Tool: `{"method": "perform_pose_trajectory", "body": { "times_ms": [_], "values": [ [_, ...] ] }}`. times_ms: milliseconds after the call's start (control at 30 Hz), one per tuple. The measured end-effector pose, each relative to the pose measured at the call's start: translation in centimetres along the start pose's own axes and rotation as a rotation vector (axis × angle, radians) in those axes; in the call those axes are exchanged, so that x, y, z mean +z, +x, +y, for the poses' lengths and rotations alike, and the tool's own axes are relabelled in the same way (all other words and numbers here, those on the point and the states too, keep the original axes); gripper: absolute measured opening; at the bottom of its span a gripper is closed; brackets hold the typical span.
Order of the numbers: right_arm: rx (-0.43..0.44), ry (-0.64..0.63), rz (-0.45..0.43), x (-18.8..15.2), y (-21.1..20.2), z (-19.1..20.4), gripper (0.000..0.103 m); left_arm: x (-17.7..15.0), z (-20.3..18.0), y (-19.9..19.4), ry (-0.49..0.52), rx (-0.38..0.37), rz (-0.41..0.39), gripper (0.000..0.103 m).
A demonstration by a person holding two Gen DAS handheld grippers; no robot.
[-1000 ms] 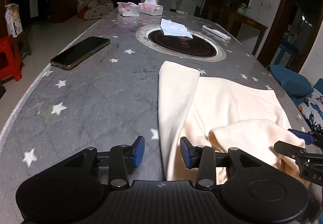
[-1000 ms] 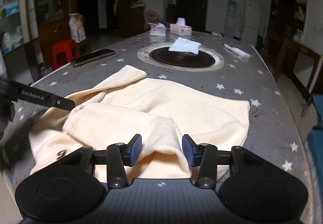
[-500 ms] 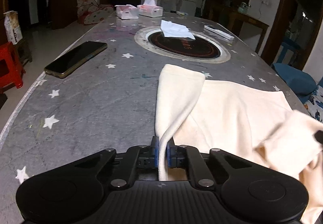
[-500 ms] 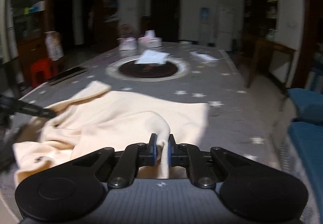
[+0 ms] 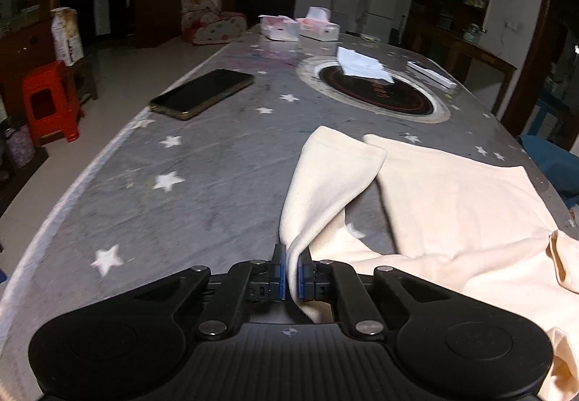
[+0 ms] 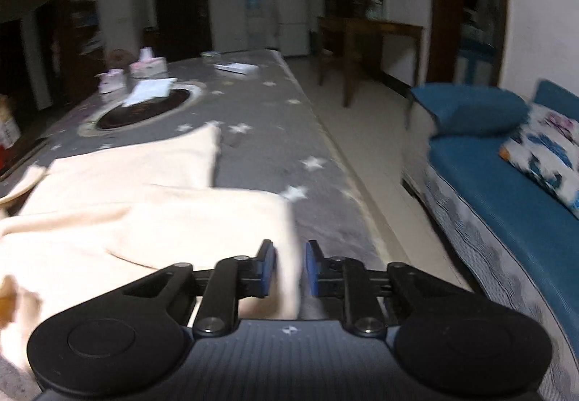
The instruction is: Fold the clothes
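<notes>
Left wrist view: grey star-printed desk fills most of the frame, running long toward the far wall. Cream garment lies spread over the near right part of the desk, rumpled at the near edge. One sleeve rises off the surface from its cuff end, which rests on the desk, up to the left tongs. Left tongs are clenched on that sleeve's fabric, blue pads pressed on both sides of the fold. Round dark inset burner sits mid-desk beyond the garment, with a white paper sheet lying partly across it. Black smartphone lies flat near the left desk edge, well apart from the garment. Two tissue boxes stand side by side at the far end. Red plastic stool stands on the floor, left of the desk.

Right wrist view (motion-blurred): same garment covers the near left of the desk. Blue sofa sits right of the desk, across a strip of floor. Right tongs stand parted with a narrow gap; a corner of the garment lies between the pads, and the blur leaves it unclear whether either pad touches the cloth.
</notes>
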State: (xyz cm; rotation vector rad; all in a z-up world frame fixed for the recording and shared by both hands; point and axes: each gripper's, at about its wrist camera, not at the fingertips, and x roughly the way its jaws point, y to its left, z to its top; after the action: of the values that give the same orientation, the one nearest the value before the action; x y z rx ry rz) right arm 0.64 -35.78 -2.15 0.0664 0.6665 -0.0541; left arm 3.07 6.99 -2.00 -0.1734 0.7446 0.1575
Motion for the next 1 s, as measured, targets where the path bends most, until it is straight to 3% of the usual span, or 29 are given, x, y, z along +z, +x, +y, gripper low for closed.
{"method": "perform_pose_trajectory", "body": {
  "times_ms": [167,300,367,400,600,700,867,1000],
  "values": [
    [-0.005,-0.022,-0.040,0.1,-1.3,-0.5,0.020,-0.7,0.8,-0.9,-0.007,-0.003,0.015,0.007],
    [0.123,-0.057,-0.044,0.6,-1.6,1.5,0.025,-1.2,1.0,-1.1,-0.029,-0.004,0.017,0.008],
    [0.203,-0.107,-0.036,0.4,-1.5,3.5,0.038,-1.4,1.1,-1.3,-0.040,-0.003,0.016,0.008],
    [0.232,-0.137,-0.033,0.3,-1.3,4.5,0.038,-1.5,1.2,-1.5,-0.042,-0.001,0.016,0.008],
    [0.354,-0.316,-0.020,-0.2,0.3,10.8,0.048,-2.0,1.9,-2.2,-0.053,0.022,0.018,0.007],
    [0.337,-0.353,-0.003,-0.2,1.5,11.7,0.047,-2.1,2.1,-2.3,-0.059,0.025,0.019,0.007],
    [0.293,-0.306,-0.014,0.4,2.3,9.2,0.039,-2.2,2.3,-2.4,-0.062,0.027,0.021,0.008],
    [0.190,-0.233,-0.030,0.9,2.2,6.2,0.045,-2.1,2.1,-2.3,-0.055,0.031,0.021,0.008]
  ]
}}
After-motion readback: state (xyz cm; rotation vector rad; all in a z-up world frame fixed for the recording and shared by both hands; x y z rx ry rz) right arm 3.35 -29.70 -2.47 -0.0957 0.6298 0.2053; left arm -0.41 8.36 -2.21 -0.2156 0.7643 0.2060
